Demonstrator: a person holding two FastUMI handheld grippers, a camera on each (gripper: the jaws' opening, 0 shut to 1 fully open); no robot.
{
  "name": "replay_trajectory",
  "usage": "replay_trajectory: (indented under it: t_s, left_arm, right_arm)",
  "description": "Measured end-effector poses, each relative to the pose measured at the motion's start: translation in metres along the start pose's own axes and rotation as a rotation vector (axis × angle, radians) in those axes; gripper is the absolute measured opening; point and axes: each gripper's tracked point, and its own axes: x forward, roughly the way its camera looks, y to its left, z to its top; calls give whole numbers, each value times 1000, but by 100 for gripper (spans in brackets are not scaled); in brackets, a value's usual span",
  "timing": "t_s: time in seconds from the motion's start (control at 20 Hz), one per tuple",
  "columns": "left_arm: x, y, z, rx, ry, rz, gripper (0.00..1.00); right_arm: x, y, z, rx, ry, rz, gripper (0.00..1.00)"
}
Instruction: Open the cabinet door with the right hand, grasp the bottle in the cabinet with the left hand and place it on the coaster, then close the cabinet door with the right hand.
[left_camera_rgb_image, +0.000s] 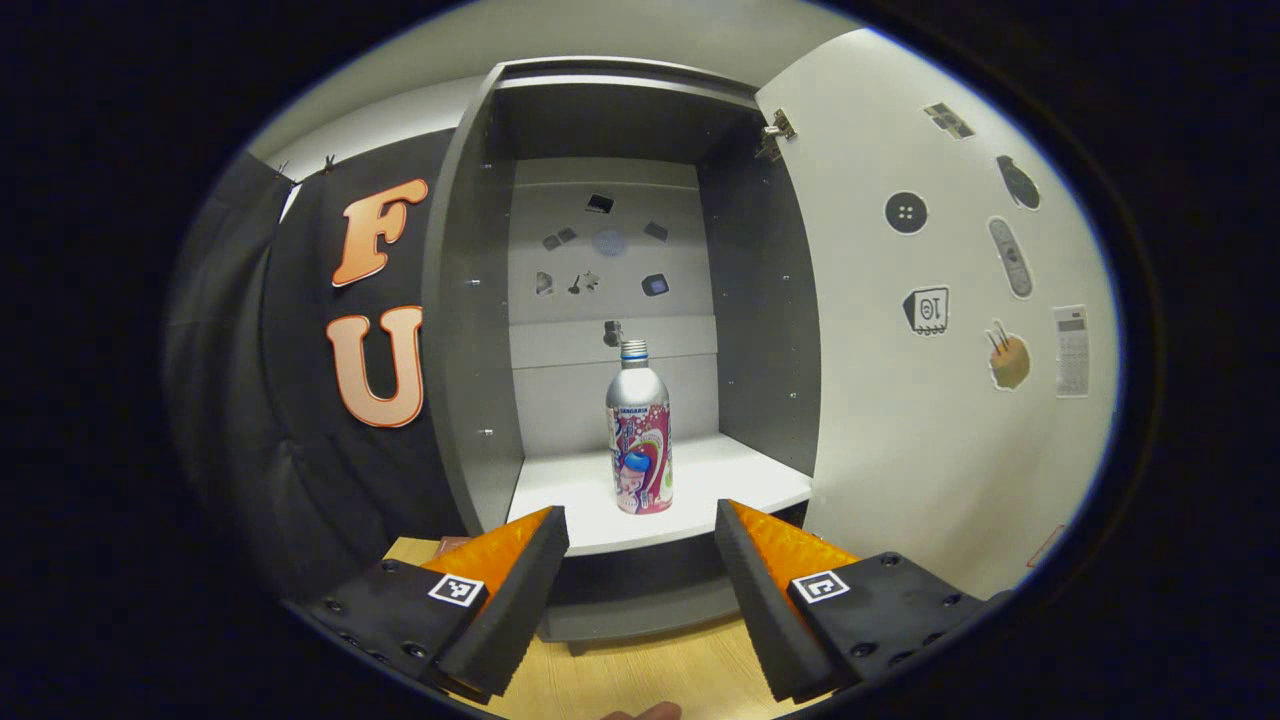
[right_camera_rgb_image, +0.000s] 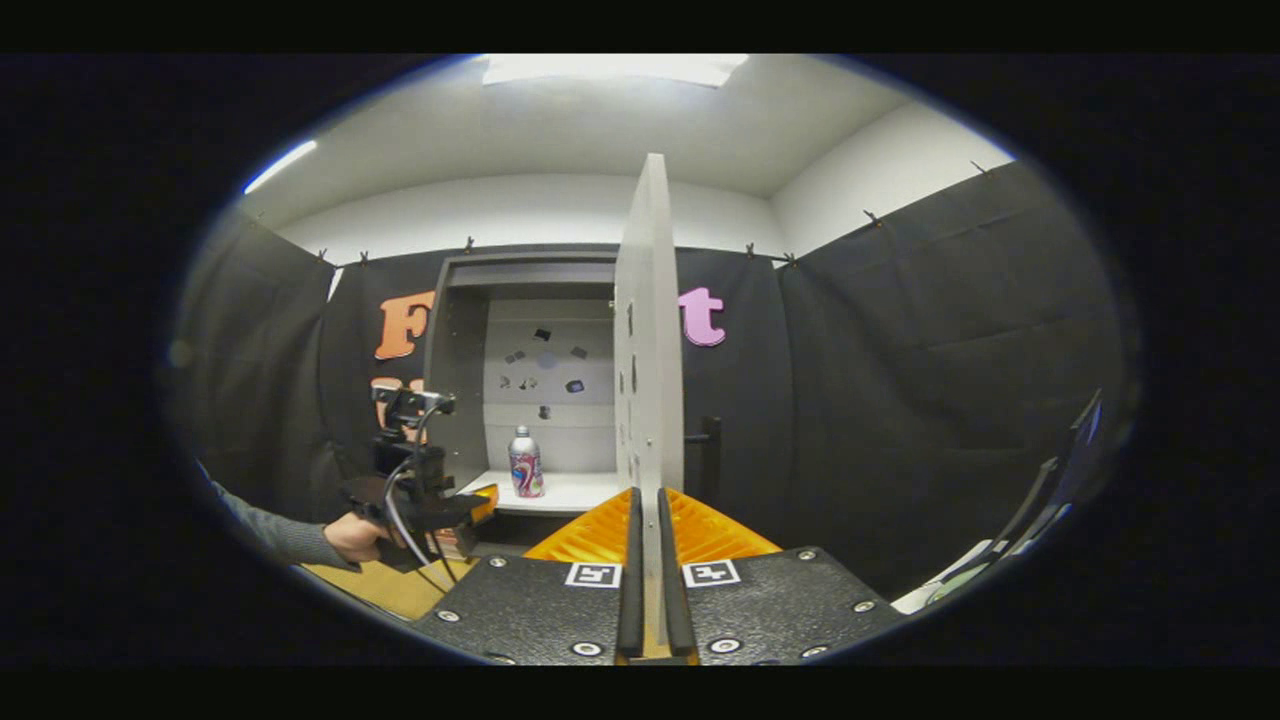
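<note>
A silver bottle (left_camera_rgb_image: 640, 440) with a pink and blue label stands upright on the white shelf (left_camera_rgb_image: 730, 480) of the open grey cabinet. My left gripper (left_camera_rgb_image: 640, 515) is open just in front of the shelf, level with the bottle's base and not touching it. The white cabinet door (left_camera_rgb_image: 900, 400) is swung out to the right. In the right gripper view the door (right_camera_rgb_image: 650, 350) appears edge-on, and my right gripper (right_camera_rgb_image: 648, 495) is shut on its edge. The bottle (right_camera_rgb_image: 526, 465) and the left gripper (right_camera_rgb_image: 480, 500), held by a hand (right_camera_rgb_image: 350, 538), are farther off on the left.
The cabinet stands on a wooden table (left_camera_rgb_image: 640, 670). A small brown piece (left_camera_rgb_image: 450, 545) peeks out behind my left finger; I cannot tell what it is. Stickers cover the door's inner face and the cabinet's back wall. A black handle (right_camera_rgb_image: 710, 450) sticks out from the door's outer side.
</note>
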Motion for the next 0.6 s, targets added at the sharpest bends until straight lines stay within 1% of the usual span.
replay_trajectory:
  t_s: [0.1,0.2,0.25,0.3,0.35,0.4,0.45,0.5,0.55,0.6]
  left_arm:
    - [30,2,3,-4,1,-8,96]
    - [54,2,2,-18,5,-21,96]
    - [68,3,2,-21,3,-28,96]
    - [79,4,1,-21,0,-29,96]
    - [93,4,-1,-18,1,-34,96]
    - [104,5,-4,-16,3,-35,96]
    - [115,5,-7,-20,6,-38,96]
    - [124,4,-10,-27,11,-43,96]
    - [133,3,-12,-33,15,-46,96]
    - [141,4,-14,-36,18,-46,96]
  right_arm:
    - [1,6,-2,20,4,-2,8]
    - [3,11,-8,36,22,-5,9]
    - [3,13,-10,38,31,-7,17]
    - [5,14,-14,35,44,-12,13]
    - [4,15,-17,29,56,-13,14]
    - [7,16,-18,24,62,-10,22]
    - [10,15,-22,22,73,-9,26]
    - [10,17,-24,20,90,-11,28]
    - [9,18,-26,17,105,-12,24]
    - [10,19,-27,12,117,-14,30]
